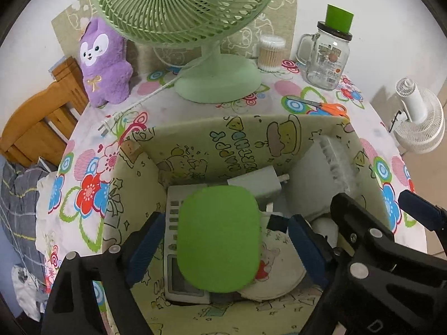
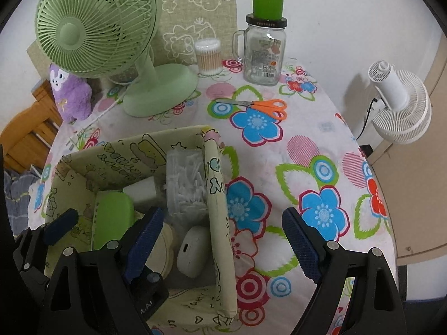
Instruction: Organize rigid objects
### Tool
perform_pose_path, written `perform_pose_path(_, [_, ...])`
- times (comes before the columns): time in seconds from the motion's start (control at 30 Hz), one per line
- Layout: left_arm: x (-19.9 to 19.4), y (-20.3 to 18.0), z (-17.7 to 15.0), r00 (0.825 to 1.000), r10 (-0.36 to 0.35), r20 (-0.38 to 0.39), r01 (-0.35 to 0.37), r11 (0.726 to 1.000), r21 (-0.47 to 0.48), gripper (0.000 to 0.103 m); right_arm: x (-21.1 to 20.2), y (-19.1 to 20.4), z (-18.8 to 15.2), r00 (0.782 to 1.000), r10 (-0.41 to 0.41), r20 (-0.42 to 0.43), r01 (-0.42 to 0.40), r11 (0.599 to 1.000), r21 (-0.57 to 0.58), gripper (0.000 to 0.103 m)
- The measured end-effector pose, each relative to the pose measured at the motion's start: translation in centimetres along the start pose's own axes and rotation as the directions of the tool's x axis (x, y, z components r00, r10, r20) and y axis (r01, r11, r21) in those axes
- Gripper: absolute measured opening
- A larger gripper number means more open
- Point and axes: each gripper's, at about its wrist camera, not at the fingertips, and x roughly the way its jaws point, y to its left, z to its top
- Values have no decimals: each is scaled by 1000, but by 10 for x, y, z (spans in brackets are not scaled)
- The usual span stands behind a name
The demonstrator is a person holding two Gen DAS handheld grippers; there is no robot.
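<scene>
A cartoon-print storage box [image 1: 237,139] [image 2: 215,195] stands on the flowered tablecloth. Inside lie a flat green rounded case [image 1: 219,237] [image 2: 113,217] on top of a white remote-like device [image 1: 173,212], a white charger [image 1: 257,184], a clear tub of white picks [image 2: 187,181], a white earbud case [image 2: 192,251] and a round cream lid [image 1: 276,265]. My left gripper [image 1: 225,248] reaches into the box, open, with the green case between its fingers and a gap on both sides. My right gripper [image 2: 223,245] is open and straddles the box's right wall.
Behind the box stand a green desk fan [image 1: 218,83], a purple plush [image 1: 104,61], a cotton-swab tub [image 2: 208,55] and a glass jar with a green cup on top [image 2: 264,53]. Orange scissors [image 2: 265,107] lie on the cloth. A white clip fan [image 2: 399,106] hangs beyond the table's right edge, and a wooden chair [image 1: 42,122] stands at the left.
</scene>
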Motion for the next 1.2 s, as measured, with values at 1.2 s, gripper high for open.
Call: perform_pose_path(1.2, [-118, 32, -51, 997, -1, 83, 4, 999, -46, 92, -102, -5, -41, 995, 9, 96, -11, 1000, 18, 89])
